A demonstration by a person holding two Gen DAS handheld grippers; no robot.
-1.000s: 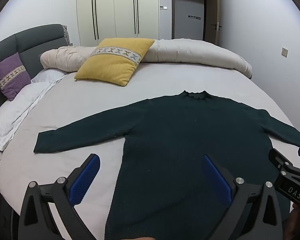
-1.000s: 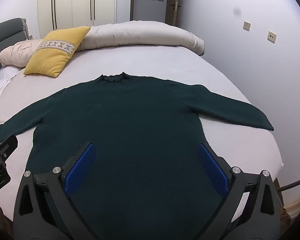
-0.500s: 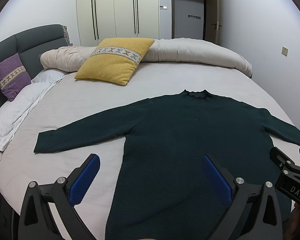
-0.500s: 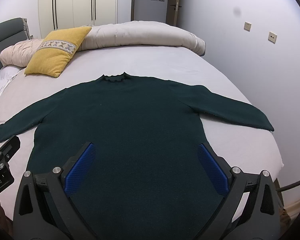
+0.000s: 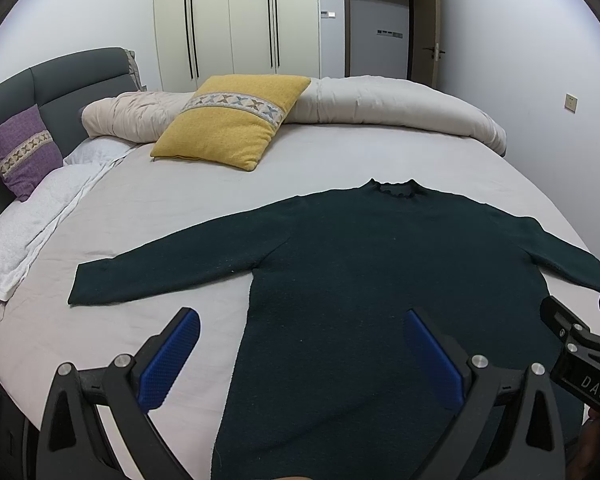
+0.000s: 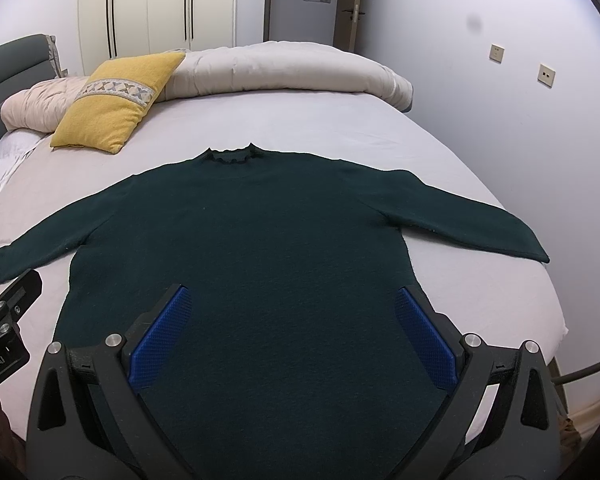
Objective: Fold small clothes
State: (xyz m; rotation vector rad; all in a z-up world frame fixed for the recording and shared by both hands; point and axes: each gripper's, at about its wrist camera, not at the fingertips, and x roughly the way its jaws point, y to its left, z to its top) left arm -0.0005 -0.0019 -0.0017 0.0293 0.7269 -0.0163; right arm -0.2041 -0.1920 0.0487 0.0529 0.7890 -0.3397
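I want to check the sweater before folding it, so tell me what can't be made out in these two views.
- Bottom hem of the dark green sweater: in both wrist views it is cut off by the lower frame edge and the tool bodies.
- Its right cuff: in the left wrist view the right tool hides it.
- Its left cuff tip: in the right wrist view it is cut off at the left edge, above the left tool.
- Knit detail: too dark to tell.

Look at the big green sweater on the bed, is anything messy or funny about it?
Nothing stands out. The dark green sweater lies flat on the bed with both sleeves spread out and the collar pointing at the yellow pillow. Both the left claw and right claw are open above it, holding nothing.
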